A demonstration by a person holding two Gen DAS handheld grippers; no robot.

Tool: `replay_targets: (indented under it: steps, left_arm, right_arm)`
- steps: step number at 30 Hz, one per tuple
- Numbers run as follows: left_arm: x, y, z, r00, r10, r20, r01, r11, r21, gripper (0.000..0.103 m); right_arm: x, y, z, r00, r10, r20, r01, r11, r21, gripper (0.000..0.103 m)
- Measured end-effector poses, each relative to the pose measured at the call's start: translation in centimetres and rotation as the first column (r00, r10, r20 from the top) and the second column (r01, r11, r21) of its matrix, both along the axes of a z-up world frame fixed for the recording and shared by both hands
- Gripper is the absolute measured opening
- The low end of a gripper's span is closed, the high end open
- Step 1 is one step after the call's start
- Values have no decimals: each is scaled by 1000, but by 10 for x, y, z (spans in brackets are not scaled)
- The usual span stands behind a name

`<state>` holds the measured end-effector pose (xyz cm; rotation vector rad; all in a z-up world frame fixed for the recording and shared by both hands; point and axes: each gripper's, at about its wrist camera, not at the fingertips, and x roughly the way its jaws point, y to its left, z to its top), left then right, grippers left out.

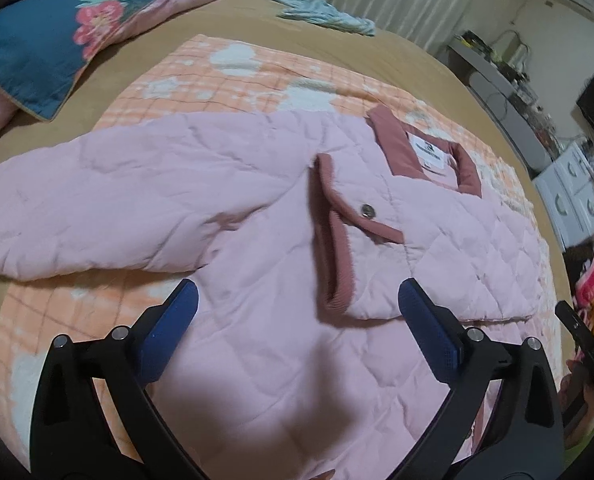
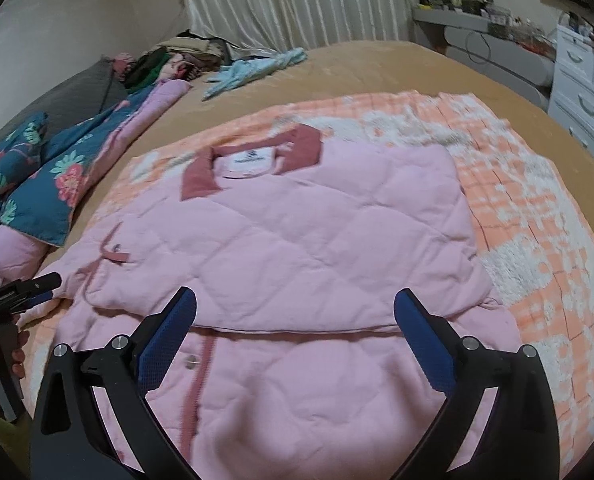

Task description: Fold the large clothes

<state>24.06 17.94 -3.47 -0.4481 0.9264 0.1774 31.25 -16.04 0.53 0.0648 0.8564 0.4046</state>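
Observation:
A pink quilted jacket (image 1: 257,208) with a dark pink collar (image 1: 393,140) lies flat on an orange-and-white checked blanket (image 1: 233,80) on the bed. One sleeve with a dark pink cuff (image 1: 333,240) is folded across its front; the other sleeve stretches out to the left. My left gripper (image 1: 297,300) is open and empty above the jacket's lower front. In the right wrist view the jacket (image 2: 297,248) has its right side folded in, collar (image 2: 257,156) at the far end. My right gripper (image 2: 295,304) is open and empty above the folded edge.
A blue floral quilt (image 1: 49,24) lies at the bed's far left, also in the right wrist view (image 2: 37,184). A light blue garment (image 2: 253,68) and a clothes pile (image 2: 177,56) lie near the curtain. White drawers (image 2: 585,92) stand to the right of the bed.

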Motion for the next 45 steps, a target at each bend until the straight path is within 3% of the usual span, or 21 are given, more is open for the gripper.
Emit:
replay_targets:
  steps: [15, 25, 37, 45]
  left_arm:
    - [-38, 50, 18, 989, 142, 48, -142, 990, 2, 94]
    - [-57, 90, 18, 968, 247, 55, -247, 969, 0, 94]
    - [-79, 142, 8, 924, 380, 41, -381, 925, 5, 94]
    - [-97, 178, -1, 881, 472, 21, -471, 881, -46, 94]
  right_arm:
    - [-27, 69, 44, 987, 135, 83, -134, 991, -18, 99]
    - [-39, 131, 64, 964, 232, 130, -230, 973, -31, 99]
    - [-60, 210, 66, 921, 360, 147, -354, 933, -68, 99]
    - [-70, 259, 59, 890, 435, 137, -426, 900, -93, 99]
